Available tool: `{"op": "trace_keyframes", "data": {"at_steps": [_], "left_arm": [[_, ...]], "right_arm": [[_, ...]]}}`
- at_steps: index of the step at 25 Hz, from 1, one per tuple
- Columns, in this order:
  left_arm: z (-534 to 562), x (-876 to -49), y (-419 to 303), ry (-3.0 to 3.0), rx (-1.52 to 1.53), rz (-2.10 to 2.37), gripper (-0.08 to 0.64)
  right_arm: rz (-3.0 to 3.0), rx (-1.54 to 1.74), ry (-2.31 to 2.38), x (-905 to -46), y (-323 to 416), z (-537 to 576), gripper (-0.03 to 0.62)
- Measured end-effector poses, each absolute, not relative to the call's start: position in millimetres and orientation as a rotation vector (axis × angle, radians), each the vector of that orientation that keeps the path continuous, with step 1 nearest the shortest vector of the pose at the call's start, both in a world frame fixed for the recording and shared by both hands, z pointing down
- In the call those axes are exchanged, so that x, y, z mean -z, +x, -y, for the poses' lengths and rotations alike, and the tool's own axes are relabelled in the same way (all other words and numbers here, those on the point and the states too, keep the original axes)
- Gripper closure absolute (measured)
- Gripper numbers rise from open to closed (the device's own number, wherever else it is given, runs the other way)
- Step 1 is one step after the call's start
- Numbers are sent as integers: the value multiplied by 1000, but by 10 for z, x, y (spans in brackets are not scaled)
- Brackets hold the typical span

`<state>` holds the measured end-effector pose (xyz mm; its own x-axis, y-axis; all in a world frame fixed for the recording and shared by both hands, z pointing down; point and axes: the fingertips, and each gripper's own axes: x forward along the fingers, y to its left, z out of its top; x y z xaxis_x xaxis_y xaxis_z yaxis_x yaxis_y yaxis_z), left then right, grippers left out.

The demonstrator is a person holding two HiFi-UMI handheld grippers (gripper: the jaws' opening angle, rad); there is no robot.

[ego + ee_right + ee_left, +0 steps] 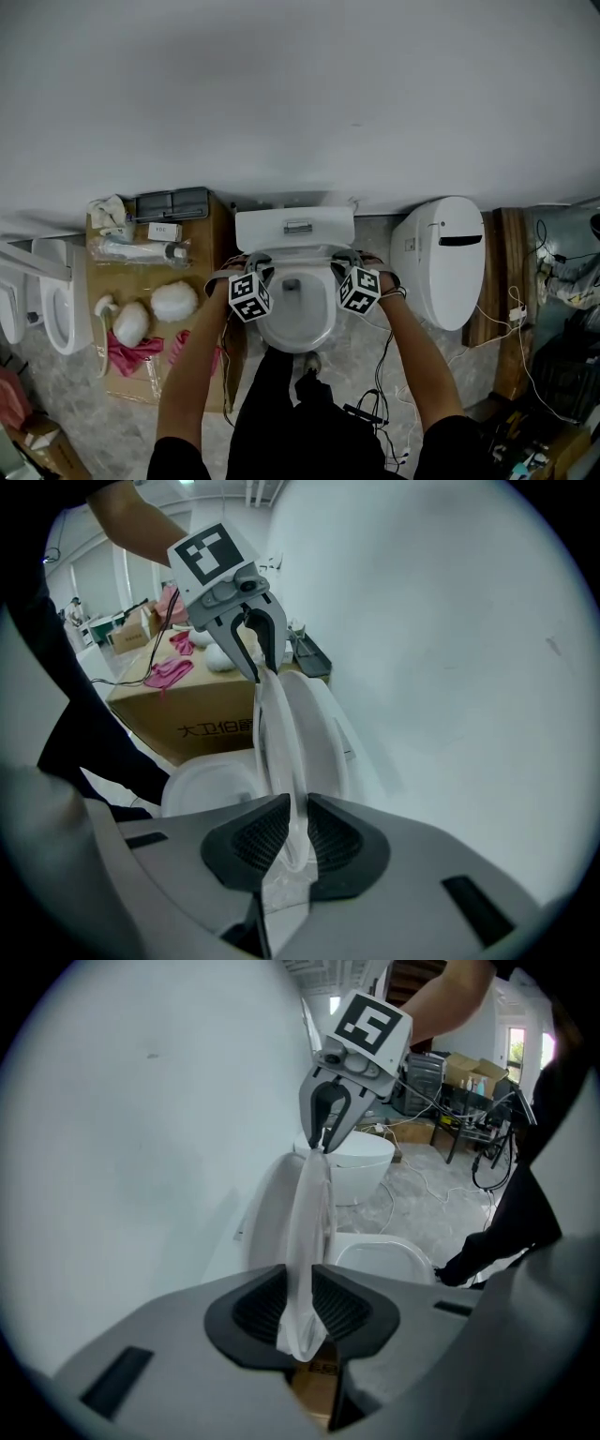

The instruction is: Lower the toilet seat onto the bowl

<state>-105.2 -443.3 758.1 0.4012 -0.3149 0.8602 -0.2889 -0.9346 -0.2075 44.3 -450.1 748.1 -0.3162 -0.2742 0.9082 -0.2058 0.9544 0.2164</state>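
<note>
The white toilet [296,319] stands against the wall, its bowl [384,1258] open below. Its seat [300,253] is raised near upright and shows edge-on as a thin white rim [309,1232] [277,747], with the lid [323,733] behind it. My left gripper [255,272] [302,1293] is shut on the seat's left side, the rim pinched between its dark pads. My right gripper [349,267] [298,832] is shut on the seat's right side the same way. Each gripper appears in the other's view, clamped on the far edge [324,1138] [258,667].
A cardboard box [216,272] left of the toilet carries pink cloths [131,354], white round items [173,300] and a dark tray [169,203]. Another toilet [448,258] lies at the right, one more [56,300] at the far left. Cables [375,412] trail on the floor.
</note>
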Motion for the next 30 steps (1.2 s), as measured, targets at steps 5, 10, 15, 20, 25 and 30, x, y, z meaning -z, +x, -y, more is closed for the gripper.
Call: {"op": "trace_keyframes", "data": {"at_steps": [5,10,15,20,25,30], "left_arm": [[4178,-7598,-1009,-2567,1636,-414,515],[3825,-7636,-993,-2569,1640,-289,514],[3466,-7689,-949,-2578,1650,-206,506],[3060,-7832,-921,-2516,1671,-142,500],[2659,-8005,-904,-2547,1678,-162,489],[2401,-8146,-888,-2502,1643,-284,486]], "right_arm": [[1901,72,273,-7556,470,4251,520],[1922,41,184,-7632,471,3903,523],[1933,40,90,-7688,511,3531,518],[1921,29,-2,-7824,533,3119,506],[1924,24,-34,-8013,555,2712,495],[1921,62,-14,-8181,575,2435,489]]}}
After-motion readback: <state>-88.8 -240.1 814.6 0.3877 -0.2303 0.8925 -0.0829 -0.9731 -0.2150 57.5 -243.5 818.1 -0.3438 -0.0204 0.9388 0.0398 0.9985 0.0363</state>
